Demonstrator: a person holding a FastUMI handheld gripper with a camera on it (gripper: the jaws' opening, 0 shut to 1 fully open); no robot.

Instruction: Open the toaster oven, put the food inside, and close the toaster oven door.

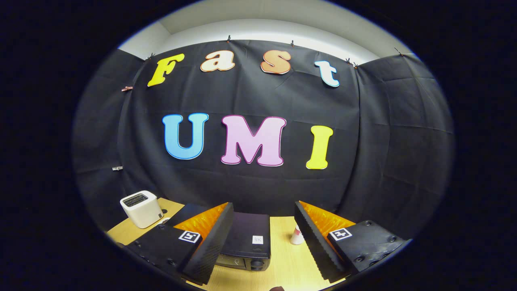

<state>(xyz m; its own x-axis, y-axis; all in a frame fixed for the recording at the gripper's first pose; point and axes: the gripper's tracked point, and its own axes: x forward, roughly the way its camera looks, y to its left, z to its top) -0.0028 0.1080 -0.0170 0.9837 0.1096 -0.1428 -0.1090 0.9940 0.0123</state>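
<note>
- gripper view: my gripper (262,238) hangs high with jaws spread wide, pinching nothing.
- the toaster oven (247,242) sits on the table (291,262) between and below them; its door looks shut, i judge.
- a small white cup-like thing (297,236) stands just beside it; whether it's the food i can't tell.

gripper (264,238) held high, jaws spread wide apart, nothing between them

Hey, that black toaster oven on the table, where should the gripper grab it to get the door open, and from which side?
Probably the top edge of the door on the toaster oven, coming from the front: its glass front faces the open gripper, whose fingers straddle it from above. No handle can be made out from here, so lower the gripper for a better look first.
</note>
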